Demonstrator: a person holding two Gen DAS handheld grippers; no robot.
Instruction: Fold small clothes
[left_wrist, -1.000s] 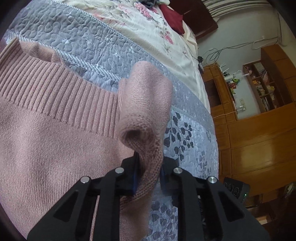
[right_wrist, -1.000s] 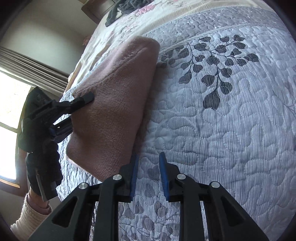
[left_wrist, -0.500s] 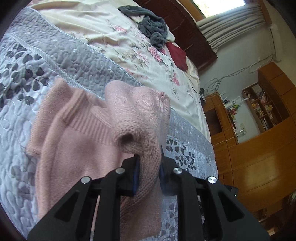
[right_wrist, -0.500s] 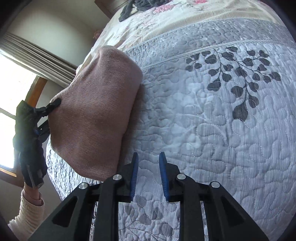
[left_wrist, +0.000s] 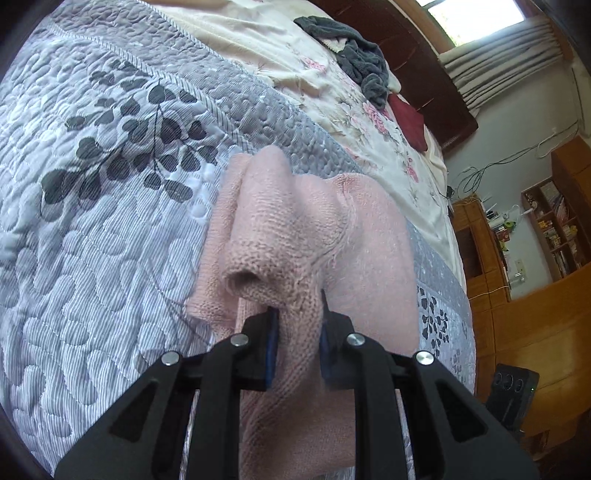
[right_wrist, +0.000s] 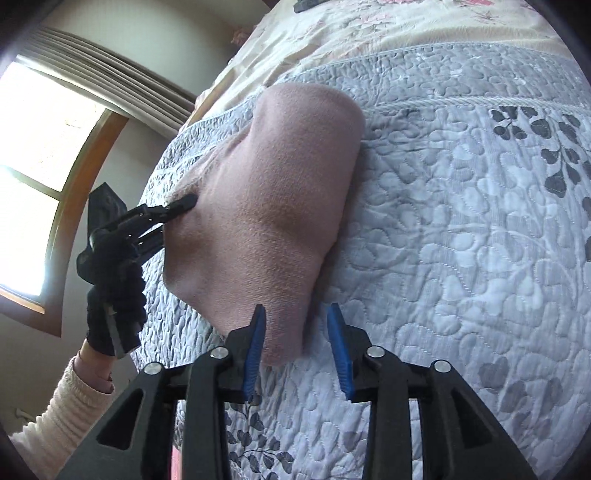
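Left tool (left_wrist: 295, 317) clenches the pink sweater (right_wrist: 266, 206) on the quilt (right_wrist: 461, 258); right tool (right_wrist: 297, 332) gapes beside it.

No legible text, label, brand, number or sign appears in either view. The book spines on the wooden bookshelf (left_wrist: 557, 229) at the right of the left wrist view are too small and blurred to read. The quilted bedspread (right_wrist: 461, 236) carries only a leaf and heart pattern, and the pink knitted sweater (left_wrist: 295, 236) shows no tag or print. The small black device (left_wrist: 511, 387) beside the bed shows a green light but no readable marking.
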